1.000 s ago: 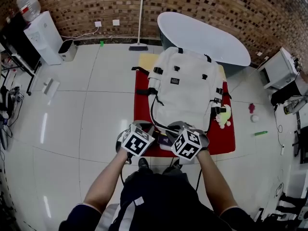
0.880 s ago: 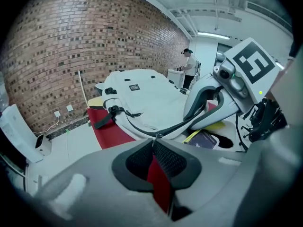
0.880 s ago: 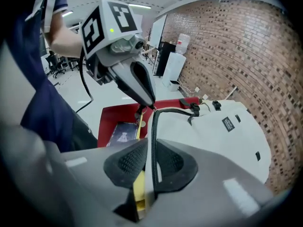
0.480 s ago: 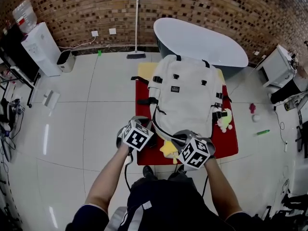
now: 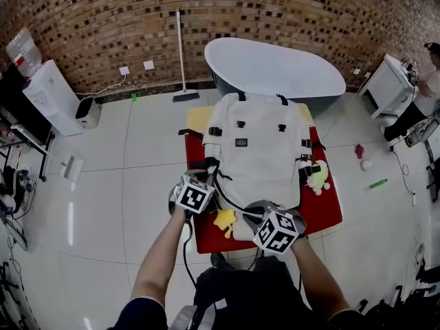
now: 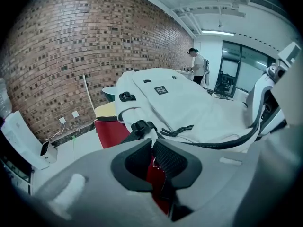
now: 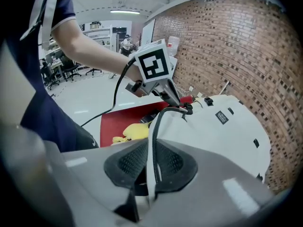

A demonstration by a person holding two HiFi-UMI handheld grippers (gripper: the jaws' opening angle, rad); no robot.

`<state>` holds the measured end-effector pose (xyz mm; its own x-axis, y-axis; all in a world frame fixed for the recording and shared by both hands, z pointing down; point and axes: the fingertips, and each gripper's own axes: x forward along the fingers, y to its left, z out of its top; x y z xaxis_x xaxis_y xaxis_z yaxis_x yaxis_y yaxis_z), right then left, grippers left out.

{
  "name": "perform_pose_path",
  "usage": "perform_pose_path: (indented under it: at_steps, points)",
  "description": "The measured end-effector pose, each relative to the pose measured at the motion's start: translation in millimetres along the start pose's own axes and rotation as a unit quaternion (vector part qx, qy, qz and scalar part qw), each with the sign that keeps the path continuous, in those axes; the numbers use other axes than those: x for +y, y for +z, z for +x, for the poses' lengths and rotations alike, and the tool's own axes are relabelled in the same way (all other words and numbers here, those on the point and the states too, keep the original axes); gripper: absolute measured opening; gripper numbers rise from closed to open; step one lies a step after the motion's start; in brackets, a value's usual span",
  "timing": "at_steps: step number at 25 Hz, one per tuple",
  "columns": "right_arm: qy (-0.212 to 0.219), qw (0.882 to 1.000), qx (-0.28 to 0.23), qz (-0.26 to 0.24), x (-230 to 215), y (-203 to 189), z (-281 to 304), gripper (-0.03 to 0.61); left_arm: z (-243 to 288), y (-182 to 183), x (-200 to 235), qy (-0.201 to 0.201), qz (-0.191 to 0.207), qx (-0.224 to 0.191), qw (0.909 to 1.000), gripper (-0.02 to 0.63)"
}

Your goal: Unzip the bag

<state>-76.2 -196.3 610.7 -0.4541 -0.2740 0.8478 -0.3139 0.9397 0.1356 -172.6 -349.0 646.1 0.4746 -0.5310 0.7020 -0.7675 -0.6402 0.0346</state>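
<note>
A white backpack [image 5: 258, 150] lies flat on a red table [image 5: 323, 208]. Its black zipper track [image 5: 230, 199] curves round the near left corner and stands open there. My left gripper [image 5: 208, 175] is at that corner, on the zipper's end. In the left gripper view its jaws [image 6: 152, 143] are opening; a thin zipper pull [image 6: 152, 161] lies in the narrow gap. My right gripper [image 5: 259, 210] is shut on the bag's near edge; white fabric and the zipper track [image 7: 154, 136] run between its pads [image 7: 151, 167]. A yellow toy [image 5: 225, 218] shows below the opened edge.
A pale oval tub [image 5: 275, 67] stands behind the table, with a broom [image 5: 181, 53] against the brick wall. A white and green plush [image 5: 317, 179] lies on the table's right side. Black straps with buckles [image 5: 199, 133] hang off the bag's left side. A white appliance [image 5: 48, 95] stands far left.
My right gripper has drawn back toward me and to the right with the bag's edge. The zipper gap has widened and the yellow toy has come into sight. The left gripper stays at the corner.
</note>
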Motion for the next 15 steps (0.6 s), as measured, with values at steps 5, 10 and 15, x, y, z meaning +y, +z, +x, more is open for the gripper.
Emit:
perform_pose_path:
  at_steps: [5,10,15]
  points:
    - [0.004,0.999,-0.033,0.020,-6,0,1,0.068,0,3,2,0.029,-0.020,-0.009,0.9993,0.036]
    - [0.001,0.996,-0.082,0.047,-24,-5,-23,0.141,-18,10,2,0.096,-0.053,-0.023,0.9937,0.081]
    - [-0.023,0.981,-0.164,0.098,-61,-9,-59,0.072,-59,47,-19,0.122,-0.077,-0.074,0.9867,0.074]
